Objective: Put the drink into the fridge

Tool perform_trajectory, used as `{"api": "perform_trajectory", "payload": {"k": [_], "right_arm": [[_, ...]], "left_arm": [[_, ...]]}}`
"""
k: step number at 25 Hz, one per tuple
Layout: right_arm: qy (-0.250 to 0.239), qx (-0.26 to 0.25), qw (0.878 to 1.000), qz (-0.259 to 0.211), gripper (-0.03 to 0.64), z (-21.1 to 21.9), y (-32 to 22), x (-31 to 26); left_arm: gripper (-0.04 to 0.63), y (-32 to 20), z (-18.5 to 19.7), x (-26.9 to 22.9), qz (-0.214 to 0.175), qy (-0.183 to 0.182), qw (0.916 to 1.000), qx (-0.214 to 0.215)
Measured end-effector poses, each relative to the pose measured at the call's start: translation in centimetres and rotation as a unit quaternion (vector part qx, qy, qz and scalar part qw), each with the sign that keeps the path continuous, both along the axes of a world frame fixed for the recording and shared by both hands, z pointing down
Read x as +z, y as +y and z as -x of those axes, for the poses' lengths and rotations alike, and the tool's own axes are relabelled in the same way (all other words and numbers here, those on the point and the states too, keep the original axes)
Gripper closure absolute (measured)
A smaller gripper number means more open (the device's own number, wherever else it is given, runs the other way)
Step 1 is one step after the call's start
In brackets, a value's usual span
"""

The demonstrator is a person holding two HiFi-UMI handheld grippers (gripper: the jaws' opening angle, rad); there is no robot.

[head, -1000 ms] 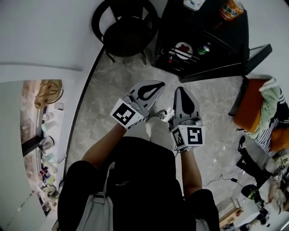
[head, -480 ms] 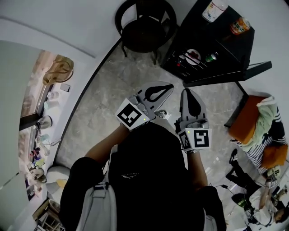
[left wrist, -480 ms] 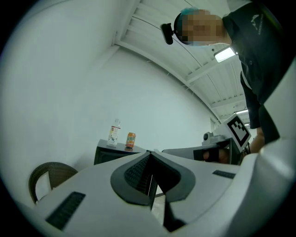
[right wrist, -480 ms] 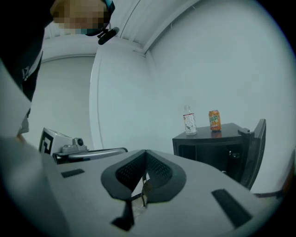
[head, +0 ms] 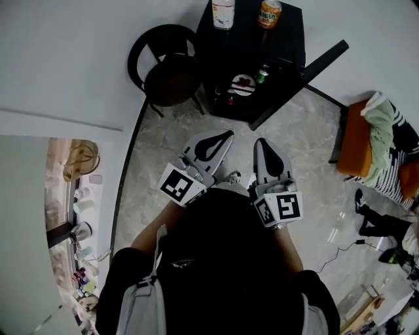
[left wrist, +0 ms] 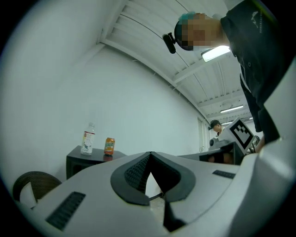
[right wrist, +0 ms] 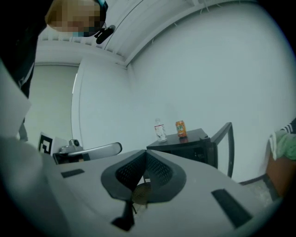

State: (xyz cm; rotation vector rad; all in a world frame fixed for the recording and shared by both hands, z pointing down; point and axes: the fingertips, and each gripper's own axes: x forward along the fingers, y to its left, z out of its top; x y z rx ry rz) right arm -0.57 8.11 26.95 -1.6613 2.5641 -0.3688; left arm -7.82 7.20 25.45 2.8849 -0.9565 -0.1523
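A clear bottle with a white label [head: 223, 13] and an orange can [head: 269, 13] stand on top of a black mini fridge [head: 288, 39] whose door [head: 308, 72] hangs open to the right. A green can [head: 262, 73] sits on a shelf inside. My left gripper [head: 226, 135] and right gripper [head: 260, 141] are held side by side in front of me, well short of the fridge, both shut and empty. The left gripper view shows its jaws [left wrist: 150, 152] meeting, with the bottle [left wrist: 87, 139] and can [left wrist: 109, 146] far off. In the right gripper view the jaws [right wrist: 144, 152] also meet.
A round black chair [head: 167, 72] stands just left of the fridge. An orange seat [head: 357, 147] piled with clothing is at the right, on the grey stone floor [head: 163, 144]. A white wall runs behind the fridge. Another person [left wrist: 215, 127] stands far off.
Both grippers have risen, still shut and empty. The head view has swung so the fridge now sits at the top centre, with the chair to its left.
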Motion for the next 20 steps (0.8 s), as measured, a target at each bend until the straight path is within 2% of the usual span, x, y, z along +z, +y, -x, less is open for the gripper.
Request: {"api": "perform_trajectory", "payload": {"k": [4, 8, 15, 20], "right_arm": [[0.0, 0.023, 1.0, 0.004, 0.603, -2.8, 0.3, 0.4], [-0.001, 0.032, 0.999, 0.006, 0.603, -4.6, 0.5, 0.6], [0.008, 0.035, 0.999, 0.0, 0.603, -5.3, 0.0, 0.6], [0.017, 0.037, 0.999, 0.006, 0.603, -4.8, -0.8, 0.9]], "left_arm": [[0.586, -0.3, -2.7, -0.8, -0.006, 0.01, 0.9997, 0.021], [0.586, -0.5, -4.1, -1.1, -0.005, 0.018, 0.9997, 0.017], [0.586, -1.1, -4.5, 0.1, 0.008, -0.001, 0.9999, 0.011], [0.586, -2.6, -3.9, 0.1, 0.002, -0.008, 1.0, 0.004]]}}
